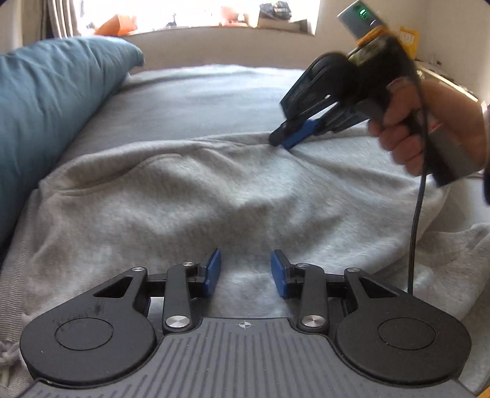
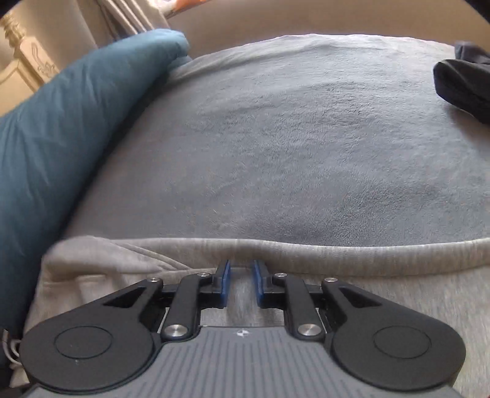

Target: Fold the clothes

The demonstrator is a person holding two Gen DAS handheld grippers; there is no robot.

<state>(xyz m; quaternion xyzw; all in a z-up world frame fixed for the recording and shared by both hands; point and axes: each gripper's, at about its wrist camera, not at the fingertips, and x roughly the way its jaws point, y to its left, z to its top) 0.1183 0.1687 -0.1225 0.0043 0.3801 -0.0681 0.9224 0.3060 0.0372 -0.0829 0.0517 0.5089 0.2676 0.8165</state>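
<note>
Item: grey sweatshirt [image 1: 214, 189], spread rumpled across the near part of the bed [image 2: 306, 137], its ribbed hem [image 2: 337, 254] forming the far edge.

Handling: judged soft, thick fleece; limp, moderately light, not slippery or fragile. It will sag and bunch when lifted. Best taken by the ribbed hem or a seam, pinching a firm fold.

Left hand-held gripper [image 1: 246, 272]: pads parted, nothing between them, poised above the near cloth.

Right hand-held gripper [image 2: 241, 283]: pads narrowly apart, not pressing, just over the cloth behind the hem; held in a hand [image 1: 428, 131].

Bed: grey plush blanket. Teal pillow [image 1: 52, 116] at left; dark garment [image 2: 465, 88] at far right.

Room: bright window sill [image 1: 214, 27] beyond the bed.
</note>
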